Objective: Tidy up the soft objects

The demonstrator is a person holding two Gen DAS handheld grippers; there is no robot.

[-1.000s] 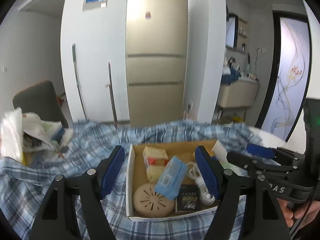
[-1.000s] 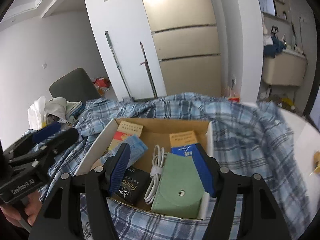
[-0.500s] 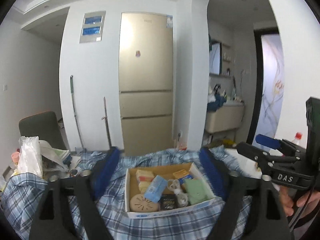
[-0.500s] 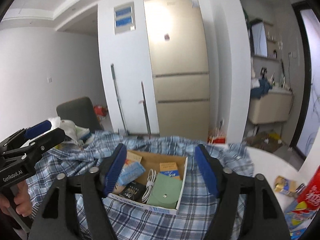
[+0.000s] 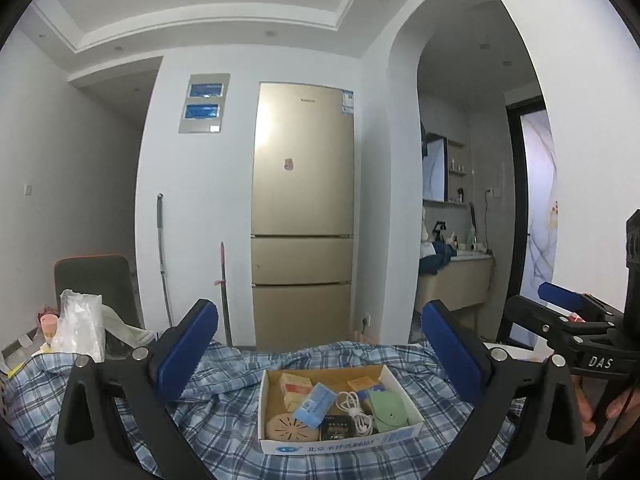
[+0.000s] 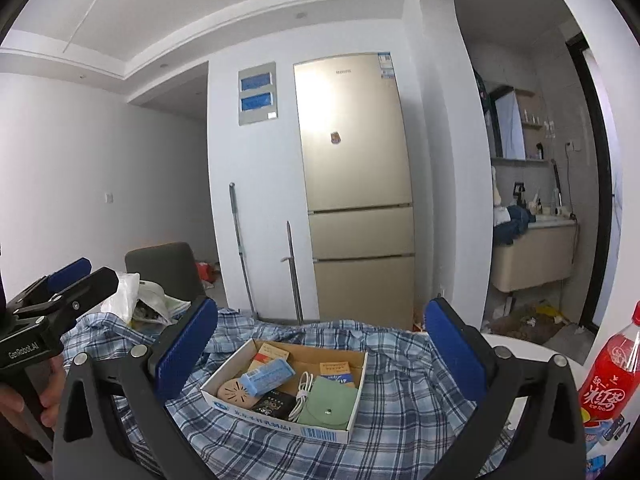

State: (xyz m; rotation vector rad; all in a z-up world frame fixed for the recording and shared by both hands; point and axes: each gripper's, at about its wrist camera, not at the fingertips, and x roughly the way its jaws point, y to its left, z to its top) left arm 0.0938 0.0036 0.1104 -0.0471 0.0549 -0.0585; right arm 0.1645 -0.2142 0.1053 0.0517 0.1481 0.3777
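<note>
Only right wrist shows red bottle (image 6: 612, 376) — beside shirt (image 6: 400, 392).

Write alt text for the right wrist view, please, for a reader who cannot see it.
An open right gripper frames a cardboard box of small items on a blue plaid cloth. The box holds a green pouch, a white cable and a blue packet. A gold fridge stands behind.

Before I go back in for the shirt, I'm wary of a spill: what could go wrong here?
1. The cardboard box sits on the plaid shirt; tugging the cloth could tip it and spill its contents.
2. The red bottle stands upright beside the right tongs; a sideways swing may topple it.
3. Both tongs, the left too, are open and holding nothing.
</note>
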